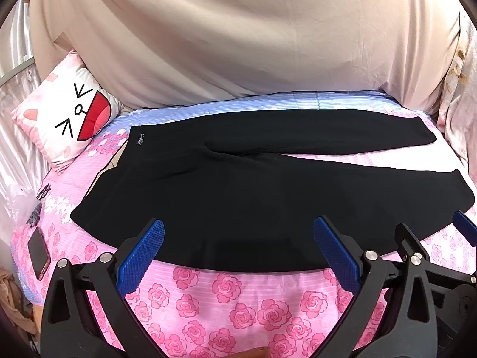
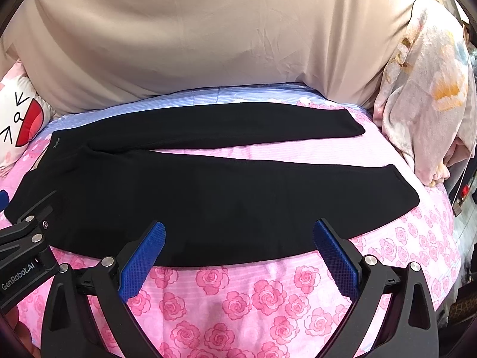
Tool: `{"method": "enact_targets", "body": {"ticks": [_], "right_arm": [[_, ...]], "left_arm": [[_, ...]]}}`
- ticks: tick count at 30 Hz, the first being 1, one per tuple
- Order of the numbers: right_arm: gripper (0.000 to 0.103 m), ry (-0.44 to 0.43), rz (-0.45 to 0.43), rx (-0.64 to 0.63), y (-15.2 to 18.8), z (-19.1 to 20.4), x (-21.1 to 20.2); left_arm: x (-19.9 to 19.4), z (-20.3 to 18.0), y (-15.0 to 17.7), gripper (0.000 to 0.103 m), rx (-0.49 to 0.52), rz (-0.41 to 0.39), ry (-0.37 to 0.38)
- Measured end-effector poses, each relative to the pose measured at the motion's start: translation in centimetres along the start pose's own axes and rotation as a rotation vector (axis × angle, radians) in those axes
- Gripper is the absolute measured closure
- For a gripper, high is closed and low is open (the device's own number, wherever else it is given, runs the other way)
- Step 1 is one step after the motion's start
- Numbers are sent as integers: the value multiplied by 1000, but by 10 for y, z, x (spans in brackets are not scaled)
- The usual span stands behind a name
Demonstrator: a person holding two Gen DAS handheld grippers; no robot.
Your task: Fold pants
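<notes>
Just ahead of both pairs of tongs, on a bed [image 1: 238, 304] covered in a pink rose-print sheet: black pants [image 1: 253, 197] spread flat, waistband off to the left, two legs running to the right and parting into a narrow V. Left tongs [image 1: 238, 241] spread wide, blue pads [image 1: 143, 253] gripping nothing, tips hovering over the near edge of the pants around the seat and thigh. Right tongs [image 2: 238, 244] likewise wide apart and empty, poised over the near leg, close beside the left pair; body of the left pair showing at the left edge of the right wrist view. Beyond the pants, a beige cloth [image 1: 253, 38] rising behind the bed. Far left of the left tongs, a white cushion [image 1: 68, 119] with a cartoon face, propped at the head of the bed; nearer on that side, a phone [image 1: 38, 253] lying flat on the sheet. Far right of the right tongs, a pale flowered blanket [image 2: 423, 95] bunched just past the cuffs of the pants.
</notes>
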State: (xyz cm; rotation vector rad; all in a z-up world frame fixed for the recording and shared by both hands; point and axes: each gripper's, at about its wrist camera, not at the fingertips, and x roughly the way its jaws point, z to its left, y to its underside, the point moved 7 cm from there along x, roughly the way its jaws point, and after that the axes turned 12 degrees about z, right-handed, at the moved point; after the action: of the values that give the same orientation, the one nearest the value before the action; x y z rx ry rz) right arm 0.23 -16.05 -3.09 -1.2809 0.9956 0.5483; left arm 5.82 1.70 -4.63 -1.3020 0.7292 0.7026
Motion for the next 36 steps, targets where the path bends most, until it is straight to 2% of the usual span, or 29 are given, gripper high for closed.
{"method": "enact_targets", "body": {"ticks": [36], "right_arm": [[5,3,1,-6,0,2,-1]], "left_arm": [[1,-4,0,5,1,0,-2]]}}
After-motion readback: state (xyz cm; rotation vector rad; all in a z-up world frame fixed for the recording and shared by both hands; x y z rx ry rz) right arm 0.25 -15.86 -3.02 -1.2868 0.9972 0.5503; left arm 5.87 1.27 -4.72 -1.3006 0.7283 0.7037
